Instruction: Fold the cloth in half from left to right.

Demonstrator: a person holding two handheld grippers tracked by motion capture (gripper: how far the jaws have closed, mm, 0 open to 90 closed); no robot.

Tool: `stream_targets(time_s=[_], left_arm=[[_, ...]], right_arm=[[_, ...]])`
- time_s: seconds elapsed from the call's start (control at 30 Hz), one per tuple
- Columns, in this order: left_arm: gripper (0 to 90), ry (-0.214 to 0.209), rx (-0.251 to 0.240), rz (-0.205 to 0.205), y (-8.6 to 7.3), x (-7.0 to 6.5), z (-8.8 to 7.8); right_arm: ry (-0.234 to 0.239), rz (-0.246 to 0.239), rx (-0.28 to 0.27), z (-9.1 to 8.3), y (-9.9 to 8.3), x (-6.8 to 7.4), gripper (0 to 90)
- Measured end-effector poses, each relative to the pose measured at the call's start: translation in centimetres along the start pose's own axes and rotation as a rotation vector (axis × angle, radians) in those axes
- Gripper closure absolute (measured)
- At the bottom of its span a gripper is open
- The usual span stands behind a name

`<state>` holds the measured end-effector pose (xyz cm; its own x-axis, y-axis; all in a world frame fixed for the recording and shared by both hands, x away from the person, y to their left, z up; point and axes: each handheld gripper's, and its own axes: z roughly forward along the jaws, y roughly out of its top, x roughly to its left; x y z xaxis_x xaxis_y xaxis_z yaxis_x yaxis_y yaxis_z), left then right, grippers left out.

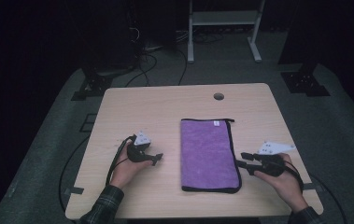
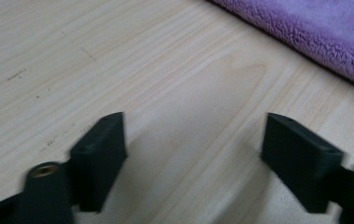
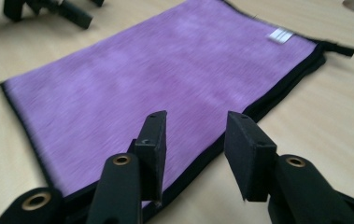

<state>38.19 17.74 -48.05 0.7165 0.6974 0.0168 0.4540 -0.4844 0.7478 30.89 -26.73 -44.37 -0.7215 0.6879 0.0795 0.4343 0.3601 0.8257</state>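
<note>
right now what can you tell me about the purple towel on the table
The purple towel is a fleecy, microfibre-looking cloth with black edge binding, folded into a long rectangle with stacked layers showing along one long side. A small white label sits near its far edge, and a short black loop sticks out at the far corner. It lies flat on the light wooden table, lengthwise away from the person, between the two grippers. Nothing grips it; the right gripper hangs open over its near long edge.

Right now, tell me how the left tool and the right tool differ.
The left tool sits apart from the purple towel, over bare table; the right tool is at the towel's black-trimmed edge. The left tool's jaws stand wider apart than the right tool's. Both are open and hold nothing.
</note>
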Motion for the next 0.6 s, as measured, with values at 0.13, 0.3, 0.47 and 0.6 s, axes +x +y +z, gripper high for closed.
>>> stream_targets(time_s=[0.13,0.3,0.47,0.6], left_arm=[[35.0,0.009,0.005,0.013,0.6,0.1,0.2],[43.0,-0.031,0.008,0.021,2.0,0.2,0.9],[45.0,-0.053,-0.004,0.030,3.7,0.1,1.8],[46.1,-0.055,-0.017,0.034,5.4,0.1,2.7]], right_arm=[[-0.024,-0.007,-0.009,1.3,1.5,-1.9,54.2],[-0.041,0.000,-0.004,2.9,2.9,-3.8,52.5],[-0.060,-0.008,0.031,4.7,4.1,-5.6,51.1],[-0.066,-0.001,0.029,5.8,5.0,-6.5,50.6]])
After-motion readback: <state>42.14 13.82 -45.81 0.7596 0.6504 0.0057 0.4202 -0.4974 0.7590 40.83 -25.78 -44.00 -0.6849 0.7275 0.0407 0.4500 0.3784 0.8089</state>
